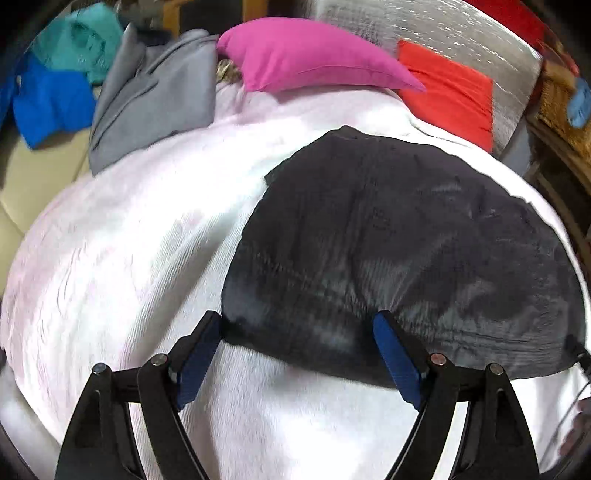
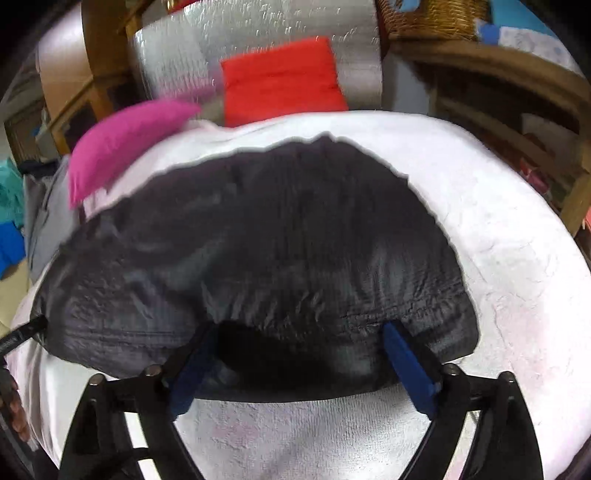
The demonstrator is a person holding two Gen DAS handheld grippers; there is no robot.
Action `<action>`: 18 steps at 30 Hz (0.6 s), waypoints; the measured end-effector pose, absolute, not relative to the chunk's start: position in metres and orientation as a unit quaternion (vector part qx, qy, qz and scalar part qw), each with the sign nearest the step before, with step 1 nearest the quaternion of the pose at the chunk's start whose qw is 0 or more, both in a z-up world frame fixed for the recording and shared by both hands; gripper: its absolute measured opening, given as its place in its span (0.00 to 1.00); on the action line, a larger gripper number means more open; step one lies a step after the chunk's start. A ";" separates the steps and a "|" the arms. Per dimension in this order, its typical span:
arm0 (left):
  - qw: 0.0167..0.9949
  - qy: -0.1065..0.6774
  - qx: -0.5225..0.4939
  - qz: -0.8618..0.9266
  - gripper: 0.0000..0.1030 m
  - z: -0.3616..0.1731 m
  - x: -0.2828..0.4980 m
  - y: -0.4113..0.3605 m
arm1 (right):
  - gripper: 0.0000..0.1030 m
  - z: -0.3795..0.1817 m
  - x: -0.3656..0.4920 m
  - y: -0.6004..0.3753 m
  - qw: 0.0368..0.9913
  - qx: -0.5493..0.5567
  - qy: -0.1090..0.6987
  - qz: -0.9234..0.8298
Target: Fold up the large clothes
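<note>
A white ribbed towelling cover (image 1: 122, 258) is spread over the surface in front of me, with a silver quilted foil sheet (image 1: 424, 33) standing at the back and wooden furniture and a woven wicker basket (image 2: 436, 18) blurred around the edges. Both views are smeared, so fine detail is hard to read, and what lies under the cover I cannot tell. The black crinkly thin-fabric garment (image 1: 399, 236) lies flat on the cover in a folded, roughly rectangular heap with a stitched hem along its near edge. My left gripper (image 1: 297, 356) has its jaws wide apart, straddling the garment's near left corner, the pads not pressing on it. My right gripper (image 2: 299, 365) is likewise spread wide over the near hem, gripping nothing. Behind the garment sit a magenta cloth cushion (image 1: 306, 55) and a folded orange-red cloth (image 1: 454, 96); off left are a grey garment (image 1: 155, 99), a blue one (image 1: 51, 103) and a teal one (image 1: 85, 37).
</note>
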State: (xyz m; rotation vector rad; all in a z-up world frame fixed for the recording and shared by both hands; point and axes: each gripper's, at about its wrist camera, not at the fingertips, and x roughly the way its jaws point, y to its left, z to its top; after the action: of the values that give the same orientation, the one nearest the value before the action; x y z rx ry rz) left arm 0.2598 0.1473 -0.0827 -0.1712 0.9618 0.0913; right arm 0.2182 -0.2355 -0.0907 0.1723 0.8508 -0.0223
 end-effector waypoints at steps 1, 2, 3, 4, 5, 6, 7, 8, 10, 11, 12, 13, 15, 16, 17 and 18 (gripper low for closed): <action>0.884 0.458 -0.084 0.041 0.82 -0.075 0.256 0.147 | 0.92 -0.086 0.219 -0.236 0.906 0.088 0.414 -0.007; 0.891 0.446 -0.082 0.038 0.82 -0.065 0.251 0.145 | 0.92 -0.078 0.217 -0.238 0.908 0.096 0.408 -0.001; 0.896 0.435 -0.077 0.036 0.82 -0.058 0.247 0.145 | 0.92 -0.069 0.213 -0.240 0.914 0.103 0.393 0.002; 0.903 0.423 -0.072 0.033 0.82 -0.050 0.241 0.143 | 0.92 -0.064 0.210 -0.241 0.918 0.105 0.383 0.001; 0.907 0.414 -0.067 0.030 0.82 -0.045 0.236 0.140 | 0.92 -0.061 0.208 -0.241 0.921 0.105 0.376 0.002; 0.908 0.412 -0.064 0.029 0.82 -0.043 0.235 0.139 | 0.92 -0.061 0.207 -0.240 0.921 0.103 0.376 0.003; 0.908 0.414 -0.063 0.027 0.82 -0.042 0.233 0.138 | 0.92 -0.065 0.209 -0.239 0.919 0.098 0.382 0.002; 0.905 0.420 -0.064 0.023 0.82 -0.044 0.235 0.140 | 0.92 -0.069 0.210 -0.239 0.916 0.096 0.389 0.002; 0.888 0.451 -0.087 0.006 0.82 -0.056 0.243 0.144 | 0.92 -0.087 0.216 -0.242 0.902 0.103 0.419 -0.001; 0.875 0.474 -0.099 0.004 0.82 -0.064 0.248 0.146 | 0.92 -0.093 0.219 -0.246 0.897 0.103 0.430 -0.008; 0.868 0.485 -0.102 0.008 0.82 -0.065 0.249 0.147 | 0.92 -0.092 0.218 -0.248 0.896 0.105 0.431 -0.009; 0.868 0.485 -0.101 0.012 0.82 -0.065 0.247 0.148 | 0.92 -0.088 0.215 -0.250 0.897 0.110 0.428 -0.007; 0.881 0.464 -0.088 0.023 0.82 -0.059 0.242 0.151 | 0.92 -0.074 0.210 -0.254 0.904 0.122 0.410 0.000; 0.886 0.455 -0.086 0.028 0.82 -0.055 0.239 0.150 | 0.92 -0.068 0.208 -0.255 0.909 0.121 0.400 0.001; 0.890 0.446 -0.087 0.027 0.82 -0.052 0.240 0.149 | 0.92 -0.063 0.206 -0.254 0.913 0.118 0.391 0.001; 0.892 0.442 -0.085 0.025 0.82 -0.050 0.241 0.146 | 0.92 -0.059 0.206 -0.254 0.917 0.115 0.383 0.001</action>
State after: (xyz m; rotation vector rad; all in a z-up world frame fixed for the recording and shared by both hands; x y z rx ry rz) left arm 0.2410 0.1462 -0.0503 -0.1769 0.9178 0.0513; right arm 0.2058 -0.2536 -0.0590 0.2375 0.7876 0.0013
